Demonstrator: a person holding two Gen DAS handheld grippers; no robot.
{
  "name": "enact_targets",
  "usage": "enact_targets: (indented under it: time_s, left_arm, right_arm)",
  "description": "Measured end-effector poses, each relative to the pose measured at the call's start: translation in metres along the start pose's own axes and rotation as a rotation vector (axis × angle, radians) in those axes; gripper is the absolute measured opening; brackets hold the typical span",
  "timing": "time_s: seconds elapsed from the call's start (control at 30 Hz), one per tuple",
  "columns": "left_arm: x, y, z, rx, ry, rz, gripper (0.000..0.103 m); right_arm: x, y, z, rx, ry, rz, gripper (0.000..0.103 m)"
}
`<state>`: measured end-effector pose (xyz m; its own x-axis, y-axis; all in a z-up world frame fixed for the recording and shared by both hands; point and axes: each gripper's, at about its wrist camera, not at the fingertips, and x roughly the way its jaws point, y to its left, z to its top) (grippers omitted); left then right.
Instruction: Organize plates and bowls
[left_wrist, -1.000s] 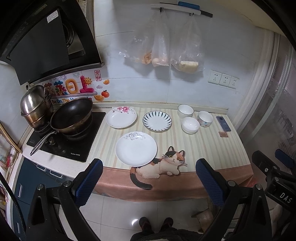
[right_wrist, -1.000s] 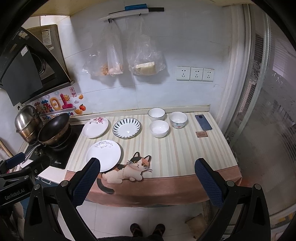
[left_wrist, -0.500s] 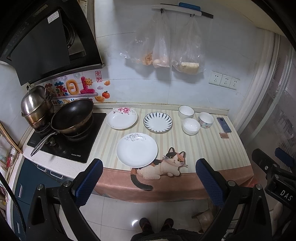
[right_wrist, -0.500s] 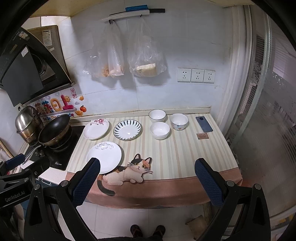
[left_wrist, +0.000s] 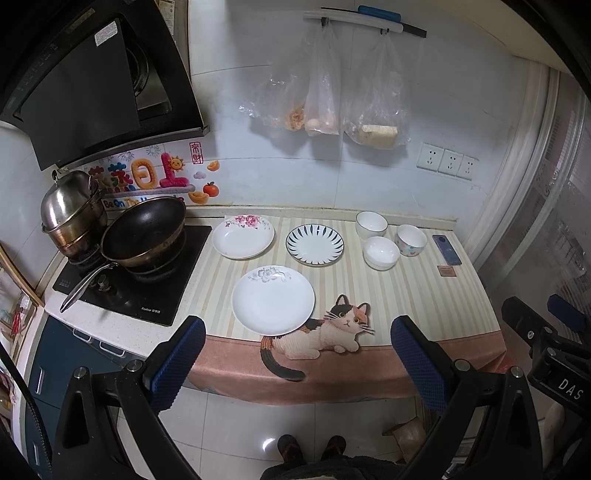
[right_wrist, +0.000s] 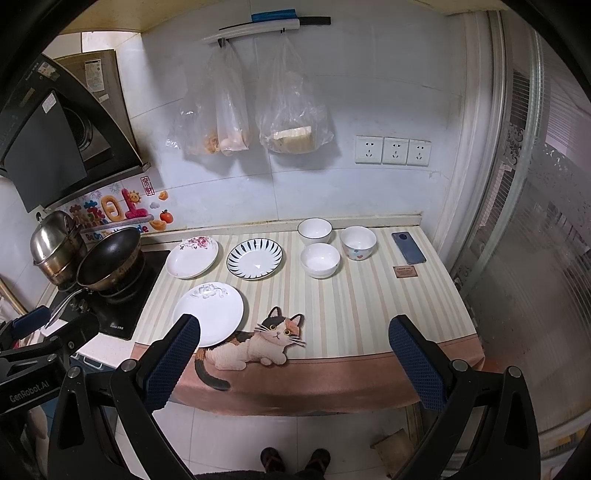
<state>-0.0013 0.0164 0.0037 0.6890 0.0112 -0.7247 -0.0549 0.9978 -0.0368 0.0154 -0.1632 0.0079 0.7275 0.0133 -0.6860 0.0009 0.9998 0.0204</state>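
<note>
Change: both views drift slightly; dishes stay put.
Tongs: left tongs (left_wrist: 295, 354) and right tongs (right_wrist: 293, 356) gape, empty.
Dishes: three plates (left_wrist: 272, 305), three bowls (left_wrist: 381, 252) spread across surface (left_wrist: 424, 295).
Tip: grip the rim squarely.

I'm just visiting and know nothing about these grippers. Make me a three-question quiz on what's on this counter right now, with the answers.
1. How many plates and how many bowls are on the counter?
2. True or false: the blue-striped plate is stacked on the pink-flower plate.
3. Which is nearest the phone: A) the wok, B) the bowl with a small painted pattern, C) the grey-flower plate?

Key
1. Three plates, three bowls.
2. False; they lie side by side, apart.
3. B.

Both the left gripper and the right gripper are open and hold nothing.
</note>
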Motion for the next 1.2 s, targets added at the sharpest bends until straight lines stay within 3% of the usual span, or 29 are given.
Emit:
enact_targets:
  time_s: [0.53, 0.7, 0.8, 0.9, 1.03, 1.2]
  left_arm:
    - [0.005, 0.0, 0.005, -0.001, -0.003, -0.004, 0.103]
    - [0.022, 0.011, 0.009, -0.02, -0.025, 0.004, 0.103]
    - [0.053, 0.027, 0.01, -0.039, -0.016, 0.032, 0.103]
    - [0.099, 0.048, 0.01, -0.039, 0.007, 0.1, 0.103]
    - [0.187, 0.078, 0.007, -0.036, 0.146, 0.163, 0.103]
    - [0.282, 0.107, -0.003, -0.091, 0.307, 0.129, 0.103]
  right_arm:
    - [0.001, 0.002, 0.003, 0.001, 0.001, 0.001, 0.103]
    - [0.019, 0.012, 0.011, 0.02, 0.018, 0.02, 0.103]
    - [0.048, 0.015, 0.01, 0.034, 0.022, 0.063, 0.103]
    - [0.108, 0.02, 0.005, 0.058, 0.138, 0.104, 0.103]
    - [0.199, 0.028, -0.01, 0.085, 0.263, 0.157, 0.103]
    - [0.31, 0.041, -0.029, 0.124, 0.417, 0.272, 0.099]
